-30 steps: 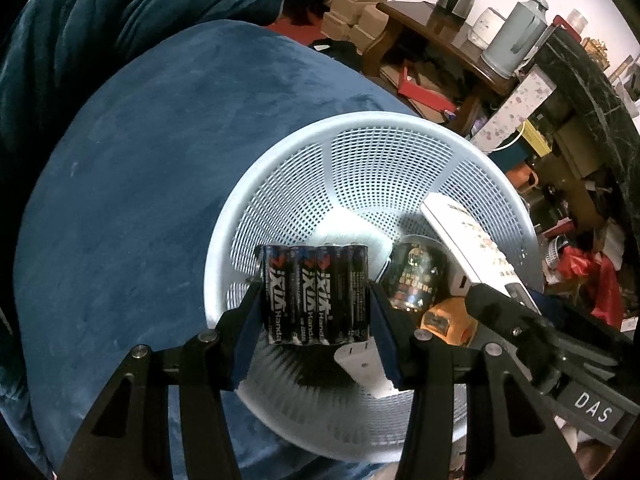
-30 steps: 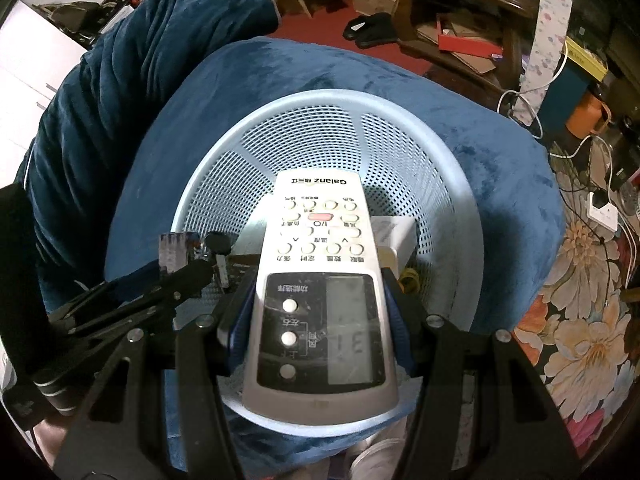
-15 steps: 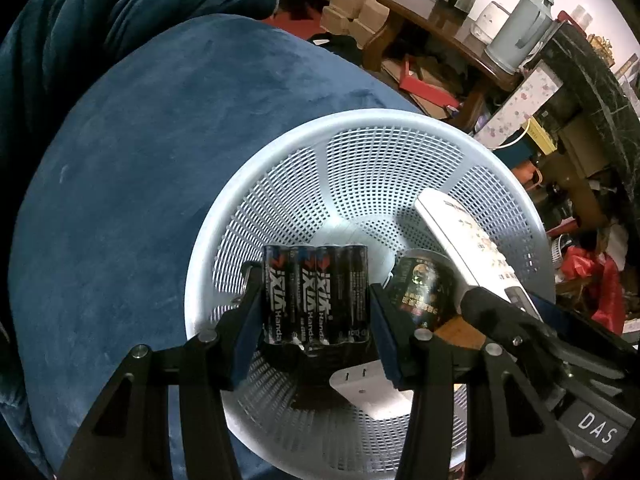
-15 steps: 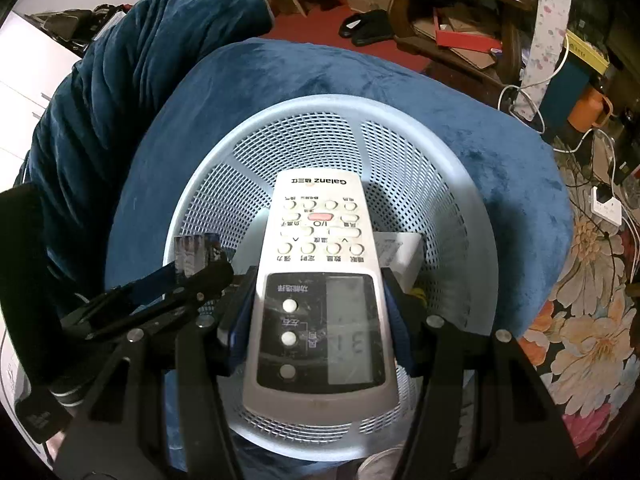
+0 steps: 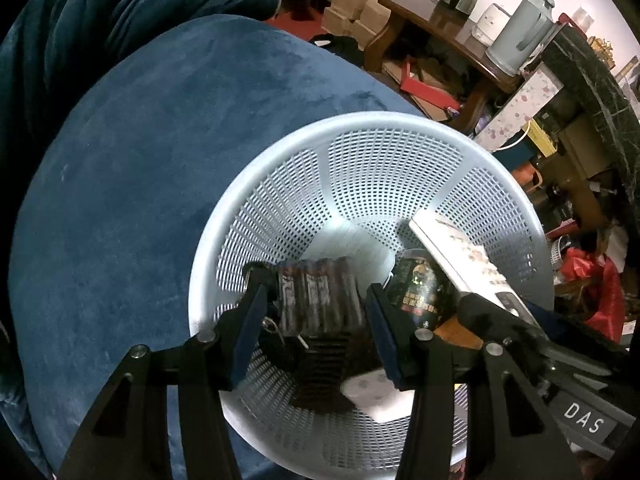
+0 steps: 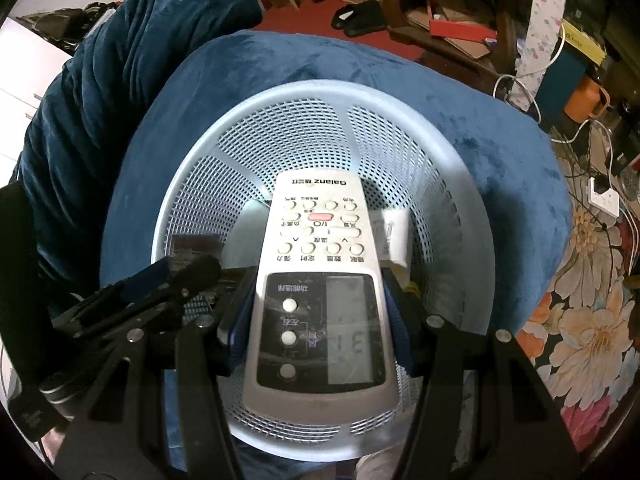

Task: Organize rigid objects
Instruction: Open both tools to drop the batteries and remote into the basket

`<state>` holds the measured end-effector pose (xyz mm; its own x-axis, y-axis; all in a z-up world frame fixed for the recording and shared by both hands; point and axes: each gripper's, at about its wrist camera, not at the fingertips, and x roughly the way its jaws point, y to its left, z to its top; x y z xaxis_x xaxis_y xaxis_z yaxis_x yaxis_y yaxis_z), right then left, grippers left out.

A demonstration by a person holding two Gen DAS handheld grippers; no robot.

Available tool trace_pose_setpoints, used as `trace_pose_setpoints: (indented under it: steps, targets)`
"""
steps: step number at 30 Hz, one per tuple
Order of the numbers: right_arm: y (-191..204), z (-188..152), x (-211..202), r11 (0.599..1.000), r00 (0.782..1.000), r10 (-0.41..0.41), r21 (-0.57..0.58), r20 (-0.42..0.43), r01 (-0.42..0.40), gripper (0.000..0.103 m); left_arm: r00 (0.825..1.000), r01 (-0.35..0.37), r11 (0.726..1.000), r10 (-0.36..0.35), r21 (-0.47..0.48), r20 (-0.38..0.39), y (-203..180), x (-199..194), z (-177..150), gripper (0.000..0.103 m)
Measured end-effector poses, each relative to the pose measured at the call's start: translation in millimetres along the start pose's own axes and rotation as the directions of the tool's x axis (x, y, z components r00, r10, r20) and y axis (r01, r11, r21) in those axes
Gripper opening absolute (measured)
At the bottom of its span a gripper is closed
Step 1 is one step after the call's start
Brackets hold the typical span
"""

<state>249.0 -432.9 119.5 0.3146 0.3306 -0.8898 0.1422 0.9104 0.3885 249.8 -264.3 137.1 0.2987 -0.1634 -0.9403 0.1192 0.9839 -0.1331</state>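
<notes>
A pale blue mesh basket (image 5: 400,152) sits on a blue velvet cushion (image 5: 140,168). My left gripper (image 5: 316,312) has opened over the basket; the black battery pack (image 5: 316,300) is blurred between the jaws with gaps on both sides, dropping into the basket. My right gripper (image 6: 320,312) is shut on a white Galanz remote control (image 6: 320,264), held over the basket (image 6: 320,128). The remote also shows in the left wrist view (image 5: 460,256). A dark round tin (image 5: 416,292), a white adapter (image 5: 380,396) and an orange item lie in the basket.
A dark blue cushion back (image 6: 120,80) rises at the left. A wooden table (image 5: 440,28) with kettles stands far behind. Cables and a power strip (image 6: 604,196) lie on a floral floor at the right. A white box (image 6: 394,236) lies in the basket beside the remote.
My left gripper has opened and let go of the battery pack, which now falls blurred into the basket. Both grippers have moved lower over the basket. The right still holds the remote.
</notes>
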Motion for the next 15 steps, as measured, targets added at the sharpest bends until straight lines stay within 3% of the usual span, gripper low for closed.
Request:
trace_pose_setpoints:
  steps: [5,10,13,15]
  targets:
    - [-5,1,-7,0.999,1.000,0.018,0.034,0.023,-0.019,0.061,1.000,-0.011,1.000,0.011,0.003,0.021,1,-9,-2,0.082]
    - [-4,-1,-13,0.998,0.999,0.024,0.049,0.044,-0.026,0.066,0.998,-0.047,0.999,0.048,-0.017,0.032,11,-15,-6,0.099]
    - [-4,-2,-17,0.998,0.998,0.034,0.055,0.059,-0.038,0.079,0.998,-0.053,0.998,0.054,-0.016,0.039,15,-19,-9,0.102]
    - [-3,-3,-19,0.997,0.997,0.047,0.058,0.066,-0.051,0.097,0.998,-0.056,0.998,0.057,-0.007,0.040,15,-21,-12,0.102]
